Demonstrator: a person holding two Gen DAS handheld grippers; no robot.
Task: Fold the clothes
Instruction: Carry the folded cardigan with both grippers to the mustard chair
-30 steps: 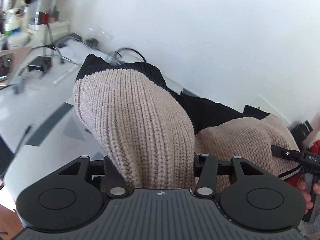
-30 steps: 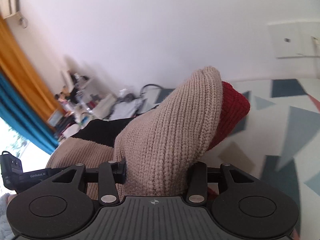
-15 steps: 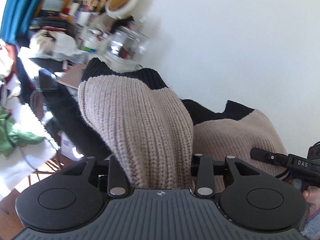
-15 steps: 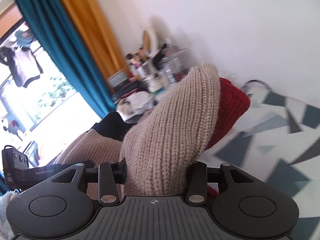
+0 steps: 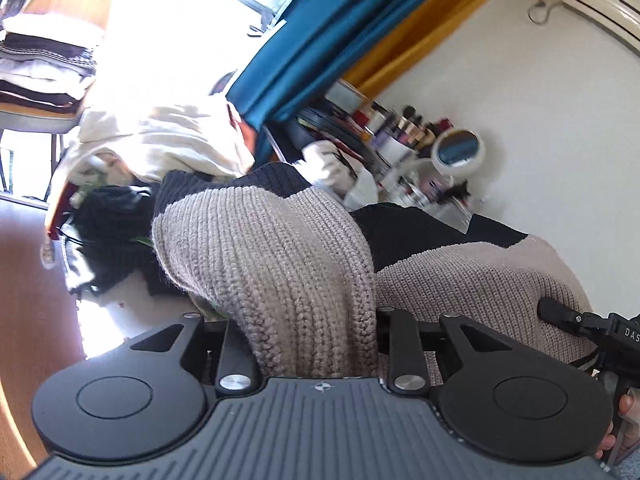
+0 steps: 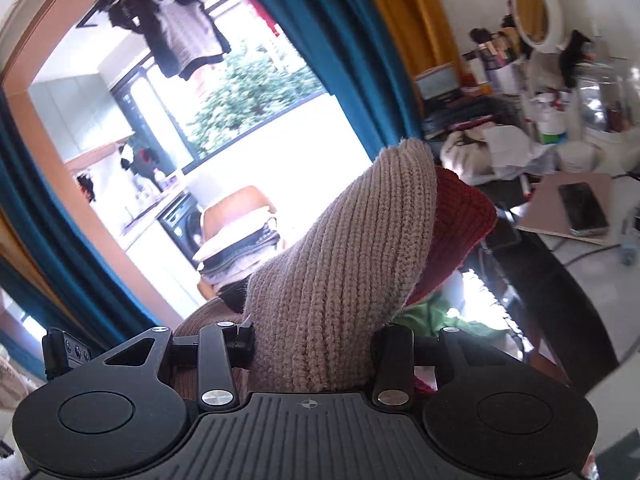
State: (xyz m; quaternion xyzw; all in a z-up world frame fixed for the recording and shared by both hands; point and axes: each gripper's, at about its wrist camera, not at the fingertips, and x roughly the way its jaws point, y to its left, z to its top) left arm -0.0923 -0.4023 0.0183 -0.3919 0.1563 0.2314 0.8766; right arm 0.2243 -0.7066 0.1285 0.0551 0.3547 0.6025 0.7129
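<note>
Both of your grippers hold the same beige, black and red knitted sweater, and it is off the patterned work surface that lay under it a second ago. The views have swung away from the white wall toward the blue curtain and the bright window.

Left gripper: the jaws have just been closing and now clamp a thick beige fold; the knit fills the gap between them. Right gripper: the jaws pinch a bunched beige fold with a red panel behind it, at an unchanged width.

In the left wrist view, the rest of the garment spans to the right toward your other gripper. In the right wrist view, a chair carrying a stack of folded clothes appears in the middle distance.

Judgement: the sweater is probably folded and in transfer toward that stack. Keep both grips firm so that the folds do not slip open.
</note>
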